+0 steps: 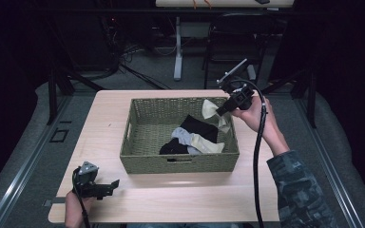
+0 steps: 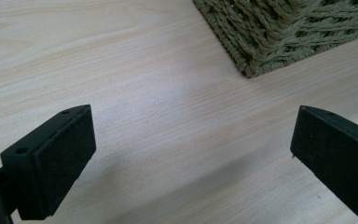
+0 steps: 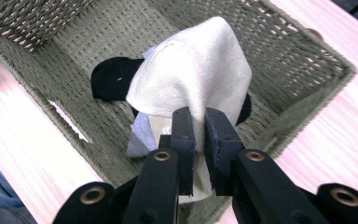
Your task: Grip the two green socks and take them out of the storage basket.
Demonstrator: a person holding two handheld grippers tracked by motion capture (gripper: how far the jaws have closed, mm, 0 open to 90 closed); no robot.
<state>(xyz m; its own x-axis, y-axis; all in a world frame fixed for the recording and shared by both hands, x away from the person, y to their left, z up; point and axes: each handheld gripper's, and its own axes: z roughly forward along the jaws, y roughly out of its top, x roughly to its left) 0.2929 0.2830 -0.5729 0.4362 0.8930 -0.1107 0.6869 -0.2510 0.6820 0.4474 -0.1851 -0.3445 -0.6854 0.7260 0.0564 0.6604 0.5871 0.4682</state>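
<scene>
A woven basket (image 1: 138,142) is set mid-table. Above its 1–2 o'clock corner, the right gripper (image 1: 222,110) is held with jaws pressed together on a cream cloth (image 1: 210,109), which is pinched at its upper edge.

In the right gripper view the cream cloth (image 3: 196,74) is seen draped away from the right gripper (image 3: 199,135), its long axis running straight out from the jaw tips and down over the basket floor (image 3: 270,60). It appears lifted rather than resting, though contact at the lower end cannot be confirmed.

Below it, a black garment (image 1: 197,127), a grey piece (image 1: 183,137) and another cream piece (image 1: 206,144) are left in the basket's right half.

The left gripper (image 1: 109,186) is parked on the table (image 1: 171,199) at 7 o'clock of the basket, jaws spread wide with nothing between them; bare wood and the basket corner (image 2: 261,51) are seen ahead of it in the left gripper view.

Judgement: the next move hinges on the cloth hanging at 6–7 o'clock from the right jaws, inside the basket walls. The right hand is far the nearer.
</scene>
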